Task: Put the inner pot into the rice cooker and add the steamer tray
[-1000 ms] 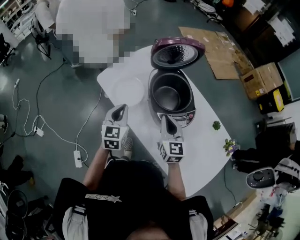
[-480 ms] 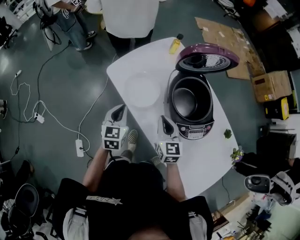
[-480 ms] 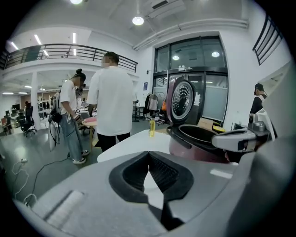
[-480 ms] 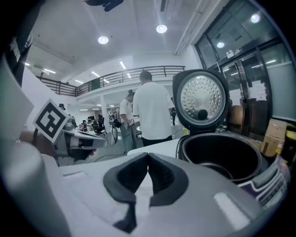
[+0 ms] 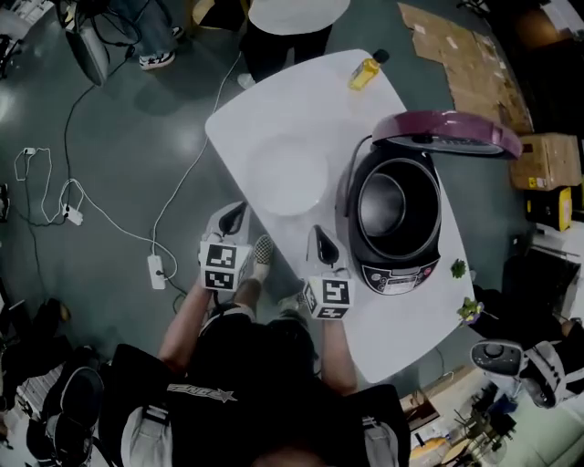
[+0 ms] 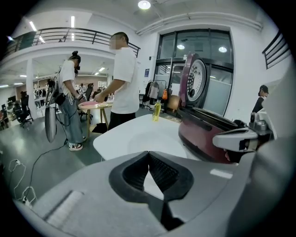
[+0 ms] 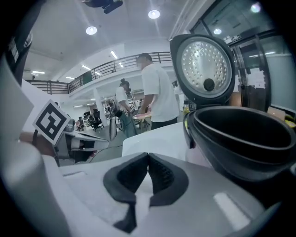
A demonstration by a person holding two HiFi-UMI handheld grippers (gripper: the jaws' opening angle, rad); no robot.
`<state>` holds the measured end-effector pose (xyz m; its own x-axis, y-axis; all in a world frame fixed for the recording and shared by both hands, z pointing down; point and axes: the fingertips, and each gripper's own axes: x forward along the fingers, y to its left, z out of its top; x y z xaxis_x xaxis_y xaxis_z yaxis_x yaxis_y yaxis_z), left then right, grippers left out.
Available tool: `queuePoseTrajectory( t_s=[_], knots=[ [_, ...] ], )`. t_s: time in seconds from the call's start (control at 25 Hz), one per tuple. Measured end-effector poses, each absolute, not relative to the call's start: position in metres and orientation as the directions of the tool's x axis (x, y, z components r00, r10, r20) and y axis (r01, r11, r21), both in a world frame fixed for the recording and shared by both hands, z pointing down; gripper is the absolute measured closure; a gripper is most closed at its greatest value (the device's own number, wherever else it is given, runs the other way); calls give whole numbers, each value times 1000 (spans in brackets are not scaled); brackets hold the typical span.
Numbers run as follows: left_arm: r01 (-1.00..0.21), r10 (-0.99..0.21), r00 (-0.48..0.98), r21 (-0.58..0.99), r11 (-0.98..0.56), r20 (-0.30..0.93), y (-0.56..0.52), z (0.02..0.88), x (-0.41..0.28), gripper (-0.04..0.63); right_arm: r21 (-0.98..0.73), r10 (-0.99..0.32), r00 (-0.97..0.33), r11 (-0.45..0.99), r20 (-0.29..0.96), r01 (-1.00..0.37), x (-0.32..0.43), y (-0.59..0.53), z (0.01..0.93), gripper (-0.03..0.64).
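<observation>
The rice cooker stands on the right half of the white table, its purple lid raised. A dark inner pot sits inside it; its rim fills the right of the right gripper view. A white round steamer tray lies on the table left of the cooker. My left gripper hangs at the table's near left edge, shut and empty. My right gripper is over the table just left of the cooker's front, also shut and empty.
A yellow bottle stands at the table's far end, where a person in white stands. Cables and a power strip lie on the floor at left. Cardboard boxes sit at right, a small plant by the cooker.
Both grippers have drawn back and down from the cooker toward the table's near edge, still shut. The head view has swung, so the table and cooker now sit further right.
</observation>
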<state>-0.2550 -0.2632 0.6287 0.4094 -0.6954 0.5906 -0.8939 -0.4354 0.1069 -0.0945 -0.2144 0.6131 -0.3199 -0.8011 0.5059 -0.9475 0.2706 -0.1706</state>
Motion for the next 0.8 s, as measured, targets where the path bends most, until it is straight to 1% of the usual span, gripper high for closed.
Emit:
queuePoseTrajectory(
  t_s=[0.16, 0.2, 0.24, 0.28, 0.4, 0.52, 0.8],
  knots=[
    [-921, -680, 366, 142, -363, 635, -280, 656, -263, 575, -183, -787, -323, 267, 526, -946, -98, -223, 629, 612],
    [-925, -671, 362, 158, -346, 647, -284, 662, -263, 537, -185, -784, -323, 265, 530, -946, -99, -224, 631, 612],
    [-926, -662, 364, 176, -335, 655, -288, 667, -263, 440, -187, -780, -323, 263, 535, -946, -99, -225, 634, 612],
    [-925, -653, 369, 195, -326, 661, -291, 671, -262, 386, -189, -777, -322, 261, 541, -947, -100, -226, 636, 612],
    [-927, -633, 369, 220, -304, 681, -300, 686, -261, 330, -192, -769, -318, 254, 554, -948, -100, -227, 642, 612],
    [-929, -607, 362, 220, -298, 707, -307, 702, -260, 311, -196, -764, -314, 246, 564, -949, -99, -228, 646, 612],
    [-936, -547, 328, 187, -299, 770, -315, 733, -259, 320, -210, -747, -309, 228, 588, -951, -99, -227, 657, 612]
  ],
)
